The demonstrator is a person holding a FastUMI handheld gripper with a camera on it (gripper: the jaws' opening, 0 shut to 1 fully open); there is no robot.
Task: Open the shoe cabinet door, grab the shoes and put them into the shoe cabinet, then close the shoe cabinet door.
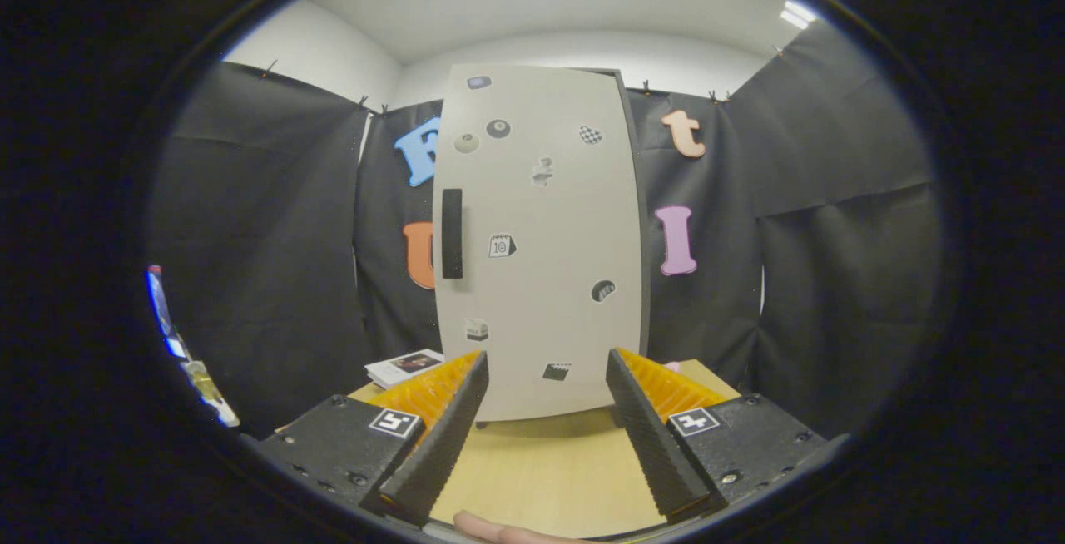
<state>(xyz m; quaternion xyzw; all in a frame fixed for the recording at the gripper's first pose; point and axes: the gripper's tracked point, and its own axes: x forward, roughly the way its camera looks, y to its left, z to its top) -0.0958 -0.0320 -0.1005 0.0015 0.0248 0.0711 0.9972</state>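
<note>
A small booklet (405, 366) is seen lying near the desk's (532, 477) left edge, just left of the left finger. The tongs (547, 378) are held wide apart, nothing gripped between them. The shoe cabinet (541, 244) is seen standing upright toward the desk's far edge, straight beyond the tongs and centred on the gap between the fingers, not touched by them. Its door is shut, with a dark vertical handle (452, 233) on its left side and small stickers scattered over it. A fingertip (499, 531) shows at the near edge, below the fingers.
</note>
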